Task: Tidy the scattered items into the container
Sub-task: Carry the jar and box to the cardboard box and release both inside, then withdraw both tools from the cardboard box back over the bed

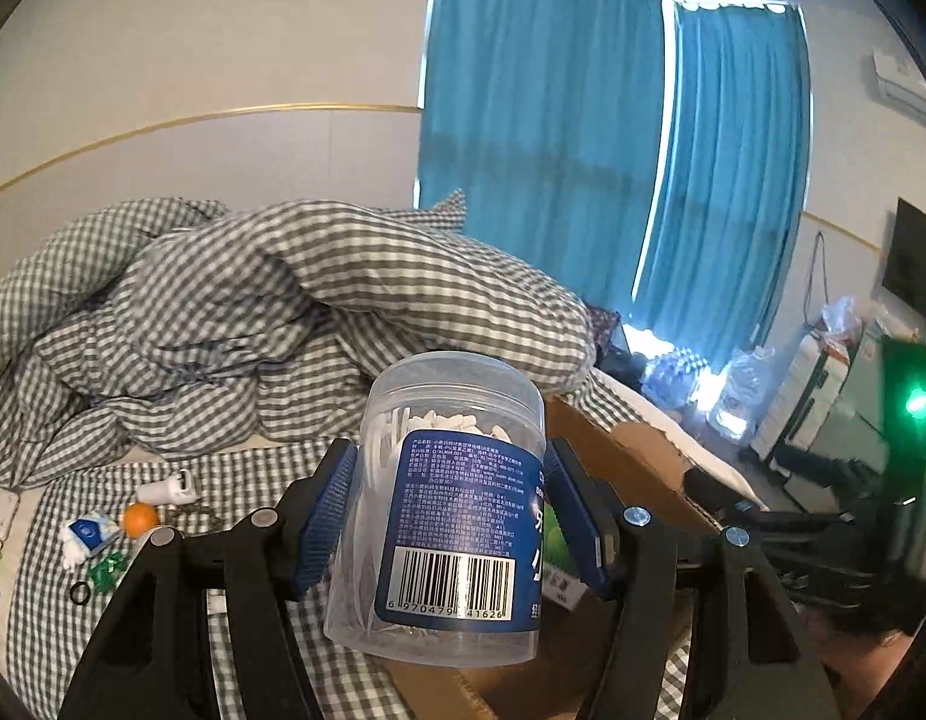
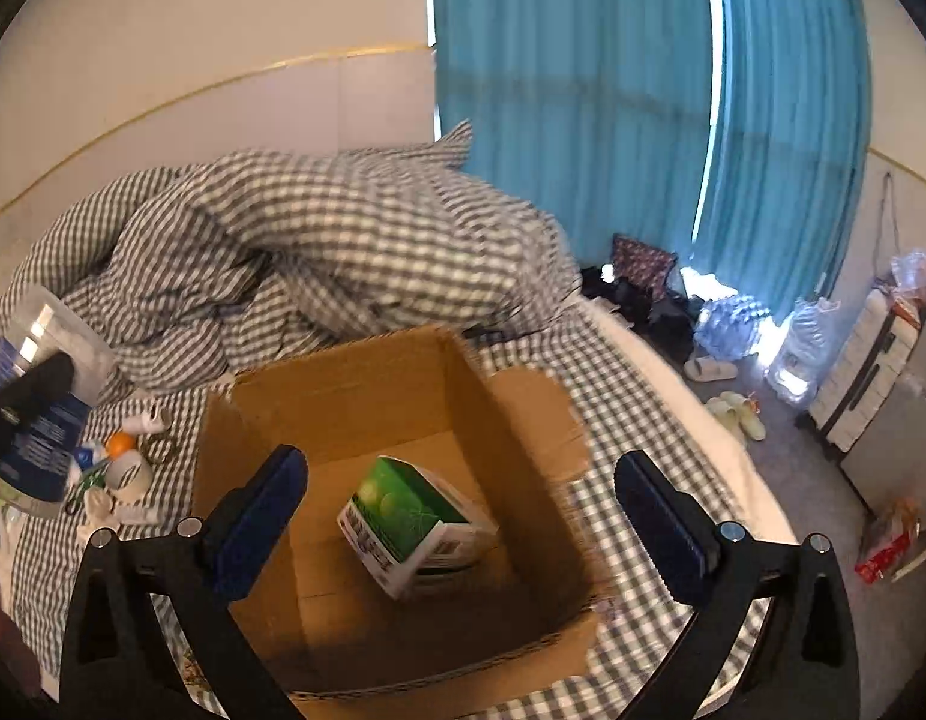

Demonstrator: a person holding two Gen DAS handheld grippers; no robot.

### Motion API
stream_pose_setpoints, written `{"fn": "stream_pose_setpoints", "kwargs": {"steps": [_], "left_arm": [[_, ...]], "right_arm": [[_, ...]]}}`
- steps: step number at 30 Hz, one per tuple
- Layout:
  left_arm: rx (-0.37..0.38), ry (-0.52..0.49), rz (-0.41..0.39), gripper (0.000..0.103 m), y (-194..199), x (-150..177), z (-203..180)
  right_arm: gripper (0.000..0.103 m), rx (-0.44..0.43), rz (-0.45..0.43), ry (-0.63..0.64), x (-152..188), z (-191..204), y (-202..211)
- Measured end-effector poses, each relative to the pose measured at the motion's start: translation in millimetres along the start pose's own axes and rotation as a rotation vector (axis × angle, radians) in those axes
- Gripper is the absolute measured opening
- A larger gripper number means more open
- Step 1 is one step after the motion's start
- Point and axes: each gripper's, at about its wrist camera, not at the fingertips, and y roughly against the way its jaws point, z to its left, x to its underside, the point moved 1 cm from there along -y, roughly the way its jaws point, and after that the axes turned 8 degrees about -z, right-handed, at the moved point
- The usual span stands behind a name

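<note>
The left hand-held gripper point(image 1: 444, 516) was clamped on the floss-pick jar point(image 1: 444, 510) beside the cardboard box point(image 2: 354, 384) mid-bed, the right hand-held gripper point(image 2: 463, 516) stood apart and empty above the green carton point(image 2: 414, 522) inside; next, carry over and release.

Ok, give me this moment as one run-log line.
left gripper: holding jar | right gripper: open, empty, over box | green carton: in box

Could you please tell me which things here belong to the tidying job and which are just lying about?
Job: jar in left gripper; box; carton inside it; right gripper; orange ball; tape roll.

Lying about: duvet; curtains; slippers.
</note>
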Motion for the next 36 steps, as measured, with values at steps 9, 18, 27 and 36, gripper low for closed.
{"fn": "stream_pose_setpoints", "kwargs": {"steps": [9,18,27,36], "left_arm": [[0.048,-0.061,0.027,0.073,-34.5,6.2,-35.4],[0.039,-0.068,0.010,0.097,-31.9,3.3,-36.7],[-0.038,-0.031,0.014,0.103,-15.9,9.1,10.7],[-0.208,0.044,0.013,0.103,18.6,18.6,106.7]], "right_arm": [[0.103,0.032,-0.067,-0.021,-16.1,-20.5,21.4],[0.103,0.036,-0.090,-0.030,-22.5,-20.2,22.9],[0.103,0.011,-0.099,-0.024,-28.3,7.5,19.6],[0.103,-0.088,-0.108,0.027,-34.5,81.4,13.8]]}}
